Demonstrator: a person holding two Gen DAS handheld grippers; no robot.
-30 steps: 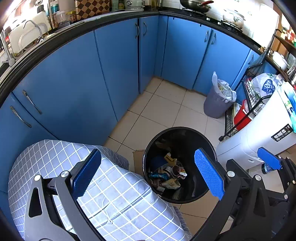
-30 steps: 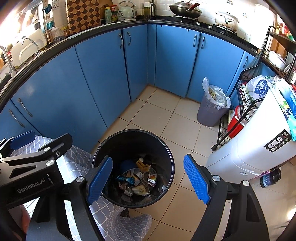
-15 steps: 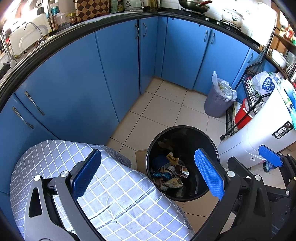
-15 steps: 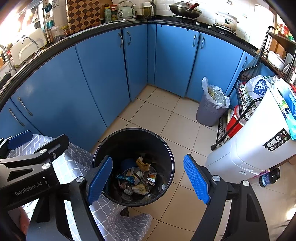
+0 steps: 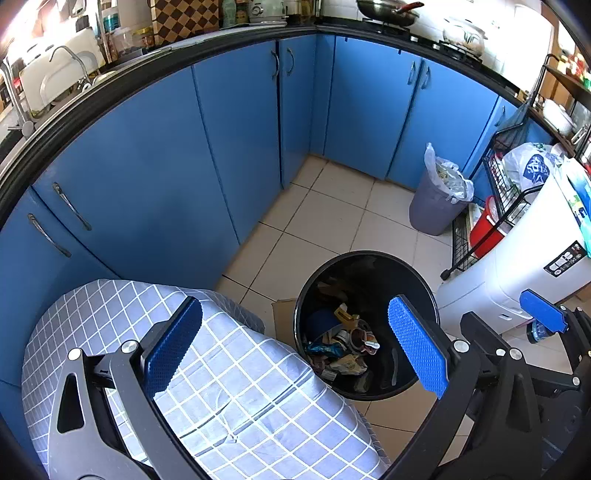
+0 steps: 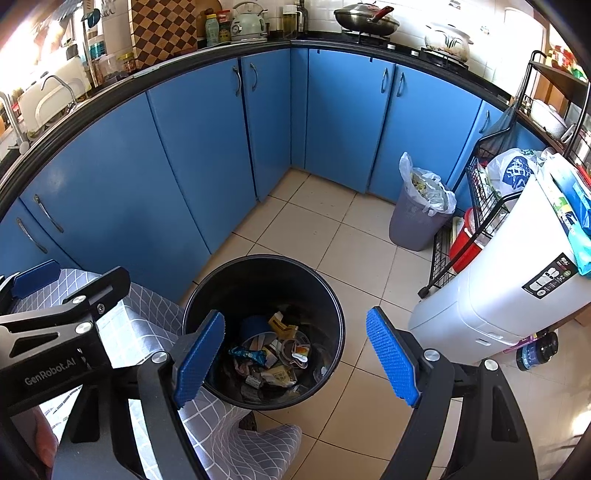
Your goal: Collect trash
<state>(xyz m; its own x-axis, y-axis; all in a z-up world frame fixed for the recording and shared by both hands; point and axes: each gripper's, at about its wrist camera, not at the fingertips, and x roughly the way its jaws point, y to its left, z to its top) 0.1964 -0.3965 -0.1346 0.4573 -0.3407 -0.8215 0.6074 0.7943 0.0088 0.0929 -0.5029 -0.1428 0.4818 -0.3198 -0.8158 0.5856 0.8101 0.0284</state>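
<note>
Currently both grippers' fingers wide, empty: left gripper (image 5: 295, 347), right gripper (image 6: 295, 354); black bin (image 6: 207, 295) at 12 o'clock.

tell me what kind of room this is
A home kitchen, most likely: blue cabinets under a dark counter, a wok on the stove, a kettle, and a bin on the tiled floor.

Wrappers (image 6: 271, 350) in bin (image 6: 221, 291); checked cloth (image 6: 144, 314) left of it; lined bin (image 6: 413, 225) behind, right.
</note>
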